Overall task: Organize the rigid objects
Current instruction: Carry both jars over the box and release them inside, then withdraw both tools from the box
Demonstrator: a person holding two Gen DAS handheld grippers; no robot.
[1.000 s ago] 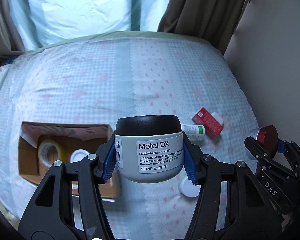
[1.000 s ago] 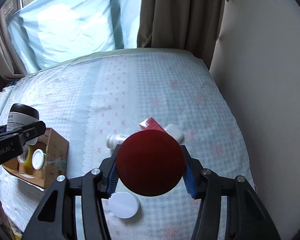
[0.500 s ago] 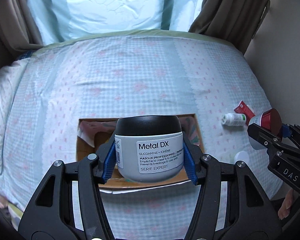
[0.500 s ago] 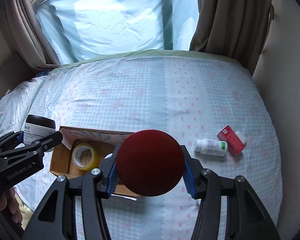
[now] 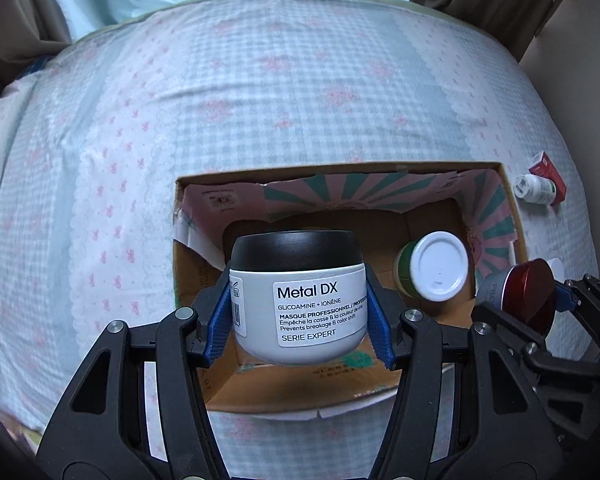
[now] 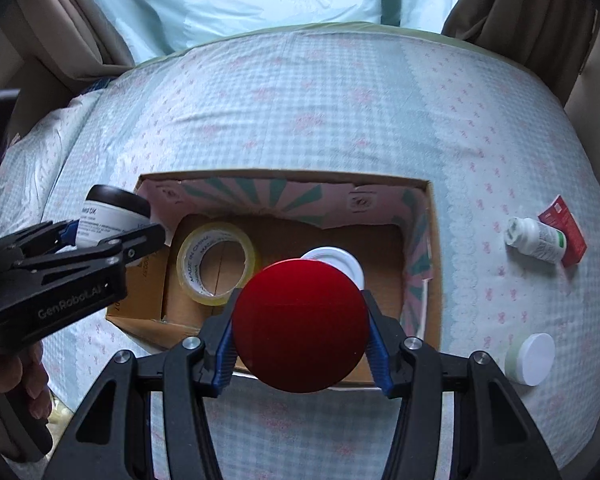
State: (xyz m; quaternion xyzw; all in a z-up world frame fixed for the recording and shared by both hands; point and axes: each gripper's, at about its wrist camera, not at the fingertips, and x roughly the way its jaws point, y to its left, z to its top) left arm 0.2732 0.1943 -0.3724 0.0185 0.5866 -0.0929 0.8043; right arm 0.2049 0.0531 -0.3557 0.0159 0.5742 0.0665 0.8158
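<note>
A grey jar with a black lid (image 5: 300, 304), labelled Metal DX, sits between the blue pads of my left gripper (image 5: 298, 322), which is shut on it. It hangs over the left part of an open cardboard box (image 5: 340, 170). My right gripper (image 6: 300, 340) is shut on a jar with a round red lid (image 6: 300, 326), over the box's near right side. Inside the box (image 6: 284, 177) lie a roll of clear tape (image 6: 218, 262) and a white-lidded jar (image 6: 342, 262). The red-lidded jar (image 5: 530, 294) also shows at the right of the left wrist view.
The box rests on a checked bedspread (image 6: 320, 112). Right of the box lie a white bottle (image 6: 536, 238), a red carton (image 6: 562, 230) and a white-lidded jar (image 6: 532, 358). Curtains and a wall border the bed. A hand (image 6: 24, 376) holds the left gripper.
Both grippers have travelled left across the bed and sunk, each keeping its jar. The box, earlier off to the left, now lies directly under them and looks larger.
</note>
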